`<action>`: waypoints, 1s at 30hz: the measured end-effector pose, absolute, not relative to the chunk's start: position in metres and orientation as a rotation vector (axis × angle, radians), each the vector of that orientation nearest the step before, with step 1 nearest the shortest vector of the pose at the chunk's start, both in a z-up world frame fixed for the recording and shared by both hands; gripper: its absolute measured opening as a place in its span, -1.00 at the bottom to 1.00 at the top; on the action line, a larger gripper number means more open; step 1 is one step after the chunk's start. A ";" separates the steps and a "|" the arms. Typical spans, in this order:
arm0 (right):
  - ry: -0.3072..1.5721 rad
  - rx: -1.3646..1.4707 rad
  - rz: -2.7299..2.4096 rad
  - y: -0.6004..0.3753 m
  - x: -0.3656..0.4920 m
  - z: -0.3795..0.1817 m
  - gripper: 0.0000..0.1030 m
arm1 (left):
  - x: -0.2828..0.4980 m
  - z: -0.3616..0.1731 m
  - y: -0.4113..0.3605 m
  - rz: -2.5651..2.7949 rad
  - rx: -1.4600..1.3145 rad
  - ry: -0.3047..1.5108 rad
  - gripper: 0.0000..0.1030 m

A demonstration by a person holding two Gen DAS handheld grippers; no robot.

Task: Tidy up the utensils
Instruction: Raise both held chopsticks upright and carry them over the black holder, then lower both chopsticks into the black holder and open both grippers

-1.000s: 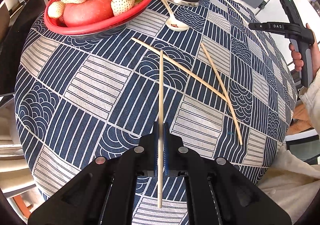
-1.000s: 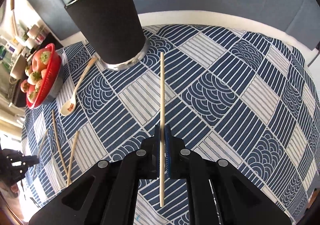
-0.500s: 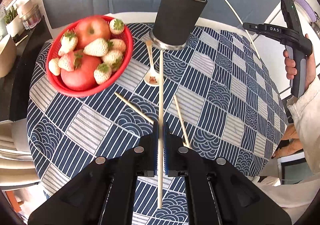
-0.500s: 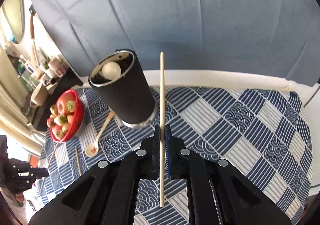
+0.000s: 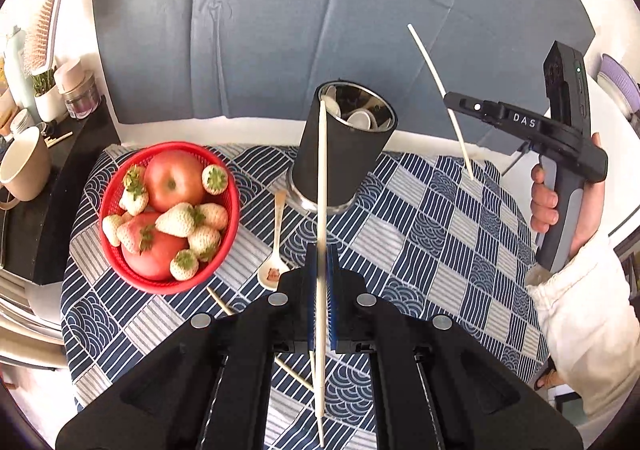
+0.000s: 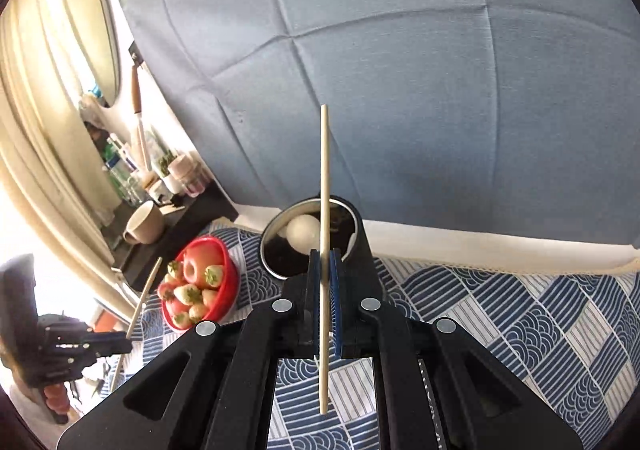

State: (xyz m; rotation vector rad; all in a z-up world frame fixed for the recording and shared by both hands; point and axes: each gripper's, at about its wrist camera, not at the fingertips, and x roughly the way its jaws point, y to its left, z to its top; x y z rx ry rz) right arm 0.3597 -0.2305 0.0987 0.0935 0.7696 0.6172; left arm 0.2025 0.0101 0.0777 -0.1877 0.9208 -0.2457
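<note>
Chopsticks are the items in hand: one chopstick (image 5: 321, 210) is clamped between the blue pads of the left tongs (image 5: 321, 274) and runs straight up the centre of the left wrist view, its tip overlapping the rim of the black holder cup (image 5: 340, 162). A second chopstick (image 6: 325, 250) is clamped in the right tongs (image 6: 325, 306) and runs up the centre of the right wrist view, crossing the holder cup (image 6: 360, 250) and ending against the blue backdrop (image 6: 400, 90). Both tongs are clenched, each on its own chopstick.

Left wrist view only:
- A spoon (image 5: 276, 246) lies on the patterned worktop cloth (image 5: 420, 250), between the red basket (image 5: 120, 250) of fruit and the cup base.
- Two loose chopsticks (image 5: 218, 300) lie on the cloth at lower centre, mostly hidden behind the tongs body.
- The right tongs appear from the side at the right edge, gripped by a hand (image 5: 552, 202) with a pale sleeve; their chopstick slants up to the left.
- White pieces show inside the cup, probably spoon bowls; the detail is too small to confirm.

Right wrist view only:
- A round white object (image 6: 302, 234) sits inside the cup mouth.
- The left tongs appear at the lower left edge with their chopstick angled upward.
- A shelf (image 6: 160, 210) with a mug and bottles, and an oval mirror (image 6: 96, 30), occupy the upper left.
</note>
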 end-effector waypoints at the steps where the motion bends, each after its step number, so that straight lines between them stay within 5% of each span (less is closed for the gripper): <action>1: 0.756 0.101 0.629 -0.231 0.363 0.099 -0.91 | 0.207 0.081 0.006 -0.241 -0.191 0.909 -0.90; 17: 0.595 0.249 0.824 -0.235 0.416 0.087 -0.91 | 0.307 0.120 -0.042 -0.212 -0.219 0.736 -0.90; 30: 0.528 0.298 0.952 -0.213 0.452 0.068 -0.91 | 0.376 0.101 -0.045 -0.255 -0.291 0.661 -0.90</action>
